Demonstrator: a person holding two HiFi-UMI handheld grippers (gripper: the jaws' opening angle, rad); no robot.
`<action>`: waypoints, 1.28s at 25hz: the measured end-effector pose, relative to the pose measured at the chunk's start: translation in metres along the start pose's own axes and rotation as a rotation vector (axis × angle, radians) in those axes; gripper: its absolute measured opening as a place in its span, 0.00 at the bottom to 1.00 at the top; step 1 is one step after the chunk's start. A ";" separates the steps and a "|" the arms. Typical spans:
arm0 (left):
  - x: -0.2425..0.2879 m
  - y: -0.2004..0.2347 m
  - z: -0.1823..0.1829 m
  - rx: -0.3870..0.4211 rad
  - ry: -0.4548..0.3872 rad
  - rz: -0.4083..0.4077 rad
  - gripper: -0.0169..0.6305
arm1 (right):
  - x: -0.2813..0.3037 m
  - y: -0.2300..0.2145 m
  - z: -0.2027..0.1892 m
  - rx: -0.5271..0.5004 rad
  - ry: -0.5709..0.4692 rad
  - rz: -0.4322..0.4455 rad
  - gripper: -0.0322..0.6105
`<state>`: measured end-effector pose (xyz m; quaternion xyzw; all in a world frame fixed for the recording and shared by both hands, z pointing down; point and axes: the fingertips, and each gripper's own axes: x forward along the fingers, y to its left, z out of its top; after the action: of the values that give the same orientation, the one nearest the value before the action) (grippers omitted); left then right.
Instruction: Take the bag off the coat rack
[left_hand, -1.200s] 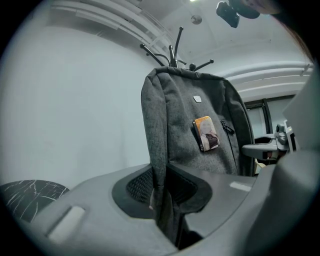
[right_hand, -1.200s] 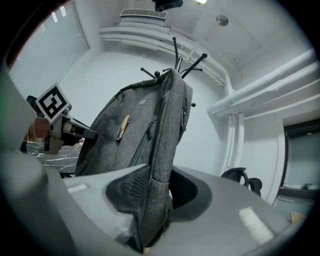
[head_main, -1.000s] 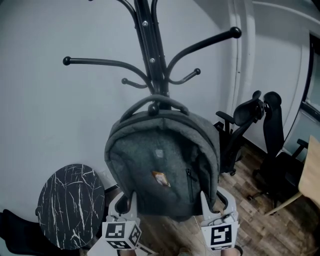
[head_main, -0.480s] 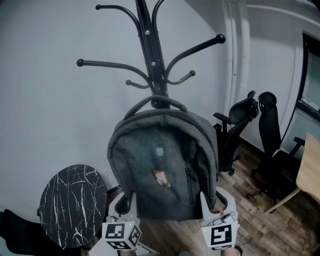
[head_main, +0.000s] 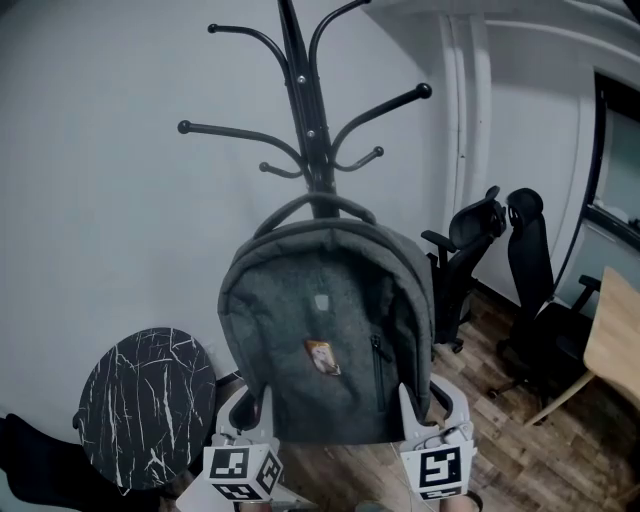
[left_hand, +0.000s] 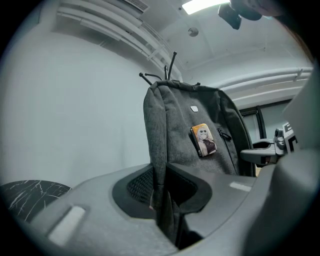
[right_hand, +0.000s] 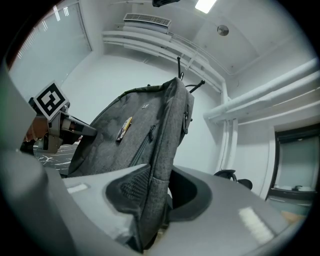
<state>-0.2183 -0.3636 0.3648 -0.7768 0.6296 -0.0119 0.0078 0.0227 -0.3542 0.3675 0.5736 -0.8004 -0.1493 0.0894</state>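
Bag: the grey woven-fabric backpack (head_main: 325, 340) hangs upright before us, its top at the black metal coat rack (head_main: 308, 130).
Left gripper (left_hand: 162, 195): we pinch the lower left edge.
Right gripper (right_hand: 150, 200): we clamp the lower right edge.

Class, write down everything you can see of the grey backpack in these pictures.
The backpack is made of grey, felt-like fabric with a rounded top. It hangs upright with its front towards the head camera. The front carries a small square label, a picture badge and a dark zip. Its dark top handle arches across the coat rack pole; whether it is hooked there cannot be told. The left claw and right claw each pinch a lower side edge.
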 end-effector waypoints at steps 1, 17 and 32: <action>-0.004 -0.001 0.002 -0.002 -0.001 -0.001 0.13 | -0.003 0.000 0.002 -0.002 -0.002 -0.002 0.22; -0.103 -0.015 0.014 -0.019 -0.046 -0.009 0.13 | -0.093 0.029 0.032 -0.029 -0.045 -0.015 0.22; -0.210 -0.038 0.020 -0.047 -0.071 -0.003 0.13 | -0.195 0.057 0.057 -0.049 -0.064 -0.017 0.22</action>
<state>-0.2239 -0.1500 0.3440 -0.7778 0.6277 0.0303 0.0120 0.0175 -0.1457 0.3385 0.5731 -0.7940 -0.1879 0.0767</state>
